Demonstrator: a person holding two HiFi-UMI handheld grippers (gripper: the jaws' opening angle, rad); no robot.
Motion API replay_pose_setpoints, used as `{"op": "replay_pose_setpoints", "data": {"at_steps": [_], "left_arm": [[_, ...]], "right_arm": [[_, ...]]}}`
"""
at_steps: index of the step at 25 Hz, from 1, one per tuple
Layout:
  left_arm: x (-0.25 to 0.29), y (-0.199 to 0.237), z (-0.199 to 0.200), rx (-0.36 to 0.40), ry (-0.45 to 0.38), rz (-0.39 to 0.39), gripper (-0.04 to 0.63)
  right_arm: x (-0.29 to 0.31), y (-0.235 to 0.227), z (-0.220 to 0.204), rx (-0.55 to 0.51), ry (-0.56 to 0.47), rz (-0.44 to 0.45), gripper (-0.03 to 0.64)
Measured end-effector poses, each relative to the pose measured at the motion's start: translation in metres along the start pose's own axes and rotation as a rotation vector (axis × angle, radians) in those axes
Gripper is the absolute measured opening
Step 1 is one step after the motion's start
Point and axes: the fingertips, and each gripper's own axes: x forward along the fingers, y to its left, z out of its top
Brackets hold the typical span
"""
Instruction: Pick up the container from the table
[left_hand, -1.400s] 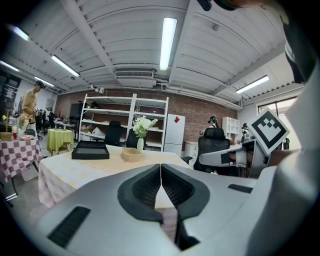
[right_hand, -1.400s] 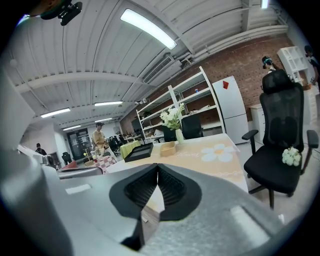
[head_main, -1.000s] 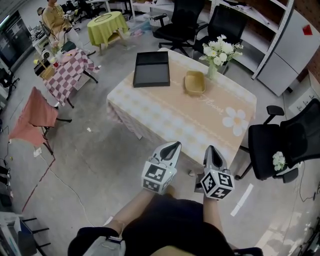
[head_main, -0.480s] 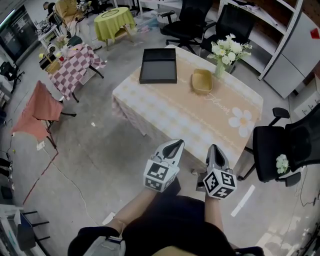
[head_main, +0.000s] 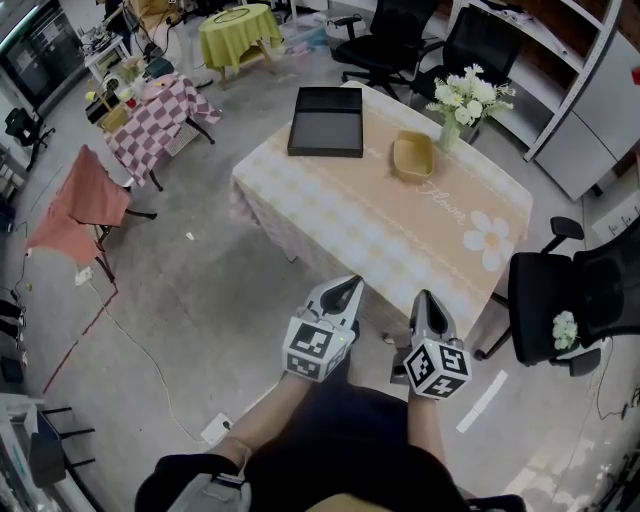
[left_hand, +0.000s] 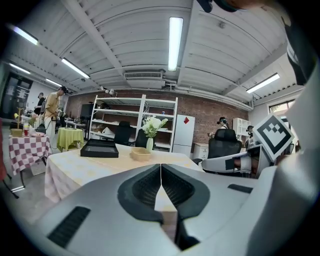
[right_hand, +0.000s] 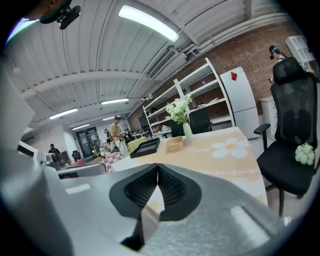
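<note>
2 tongs (L (head_main: 351, 286), R (head_main: 422, 297)), 1 container (head_main: 413, 158)

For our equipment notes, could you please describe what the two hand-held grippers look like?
The left hand-held gripper and right hand-held gripper match: pale grey tapered shells, black ribbed pads, and a cube of black-and-white square markers each.

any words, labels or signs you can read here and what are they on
"Flower", in script, as best it reads: on the tablecloth, beside the printed daisy.
No lettering shows on the red diamond sign on the white cabinet.
The square markers on the left gripper and right gripper: patterns, no letters.
Nothing else is readable.
</note>
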Motion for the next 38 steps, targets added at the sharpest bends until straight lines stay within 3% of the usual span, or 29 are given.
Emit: {"op": "replay_pose_setpoints", "data": {"at_steps": [13, 28, 38], "left_arm": [[0.032, 0.027, 0.008, -0.019, 0.006, 0.014, 0.012], [0.102, 0.094, 0.061, -0.026, -0.016, 0.015, 0.012], [0.143, 0.121, 0.083, -0.029, -0.012, -0.029, 0.012]], "right_arm": [[0.042, -0.007, 0.016, -0.003, 0.004, -0.001, 0.005], [0.126, -0.01, 0.086, -0.034, -0.037, -0.036, 0.006], [0.166, -0.014, 0.111, -0.029, -0.045, -0.078, 0.005]]}}
